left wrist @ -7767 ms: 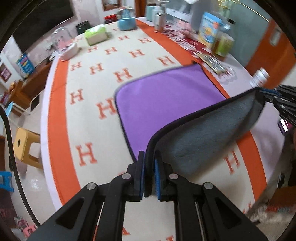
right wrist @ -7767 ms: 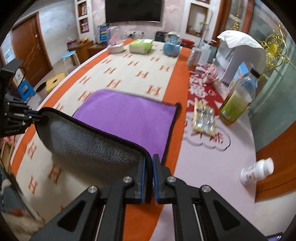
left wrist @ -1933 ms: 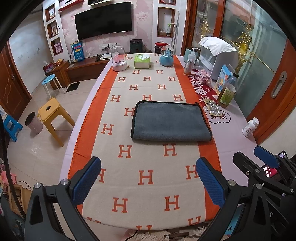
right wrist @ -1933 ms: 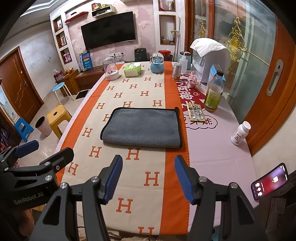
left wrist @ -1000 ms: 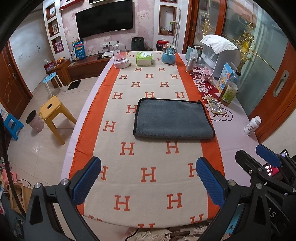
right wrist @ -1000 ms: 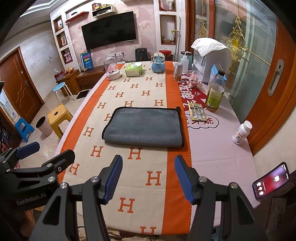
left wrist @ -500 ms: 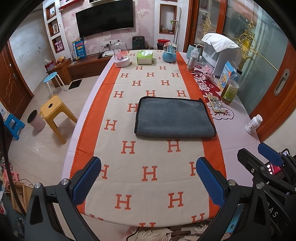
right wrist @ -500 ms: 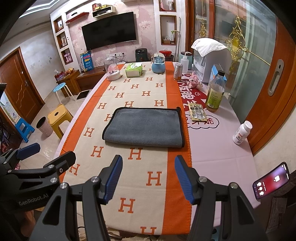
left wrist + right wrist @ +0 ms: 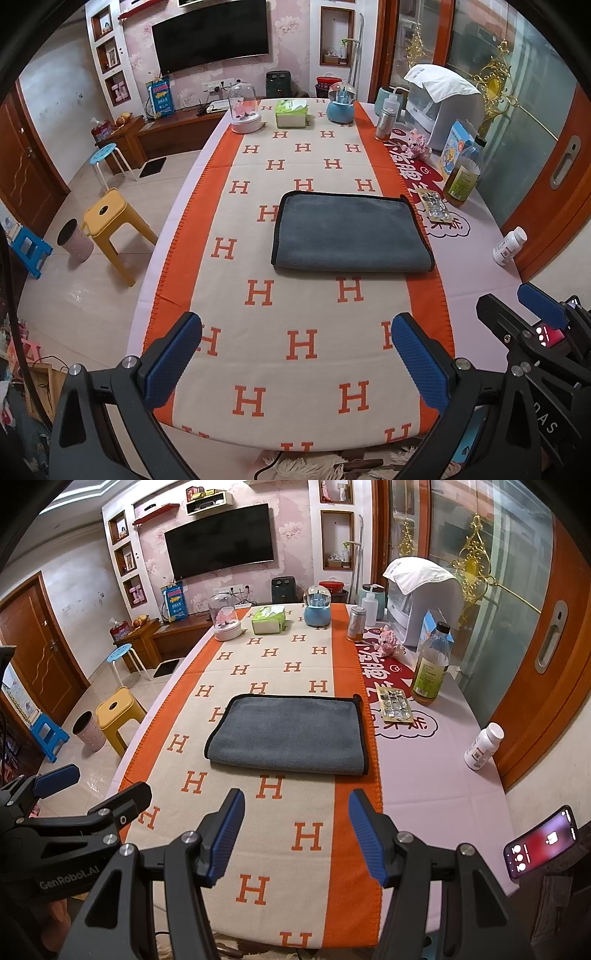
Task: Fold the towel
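Note:
The towel lies folded in half, grey side up with a dark edge, flat on the orange and cream H-pattern cloth in the middle of the table; it also shows in the right wrist view. My left gripper is open and empty, held back over the table's near edge, well short of the towel. My right gripper is open and empty, also near the front edge. Each gripper shows at the side of the other's view.
A bottle, blister packs, a white pill bottle and a phone sit on the right. A tissue box, globe and dome stand at the far end. A yellow stool stands left.
Both grippers, shut on the towel's raised corners 7.8 s ago, let go and pulled back. The towel now lies folded grey side up. In the last second almost nothing has moved.

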The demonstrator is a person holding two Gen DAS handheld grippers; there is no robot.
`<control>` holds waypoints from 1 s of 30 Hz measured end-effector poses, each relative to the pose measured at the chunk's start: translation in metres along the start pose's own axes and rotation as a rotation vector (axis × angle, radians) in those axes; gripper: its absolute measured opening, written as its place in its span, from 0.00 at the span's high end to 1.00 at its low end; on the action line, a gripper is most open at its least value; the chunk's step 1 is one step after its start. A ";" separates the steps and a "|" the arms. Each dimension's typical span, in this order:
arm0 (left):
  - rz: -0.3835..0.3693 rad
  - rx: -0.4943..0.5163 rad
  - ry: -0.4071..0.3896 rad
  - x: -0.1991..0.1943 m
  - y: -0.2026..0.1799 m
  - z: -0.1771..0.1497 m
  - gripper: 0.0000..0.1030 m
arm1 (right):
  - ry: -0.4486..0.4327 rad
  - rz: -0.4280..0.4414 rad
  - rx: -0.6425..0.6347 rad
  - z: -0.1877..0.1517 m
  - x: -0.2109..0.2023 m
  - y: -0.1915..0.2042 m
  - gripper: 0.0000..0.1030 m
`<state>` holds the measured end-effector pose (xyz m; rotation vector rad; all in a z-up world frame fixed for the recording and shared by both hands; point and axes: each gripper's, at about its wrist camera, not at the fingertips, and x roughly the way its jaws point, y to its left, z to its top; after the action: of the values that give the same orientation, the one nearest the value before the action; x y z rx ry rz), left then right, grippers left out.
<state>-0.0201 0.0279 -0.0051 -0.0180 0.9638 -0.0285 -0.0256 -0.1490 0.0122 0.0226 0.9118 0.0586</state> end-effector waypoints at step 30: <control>0.003 0.003 0.004 0.000 -0.001 0.003 0.01 | 0.000 0.001 -0.002 -0.001 0.000 0.002 0.43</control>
<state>-0.0176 0.0267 -0.0029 -0.0139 0.9680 -0.0273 -0.0263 -0.1473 0.0119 0.0210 0.9117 0.0611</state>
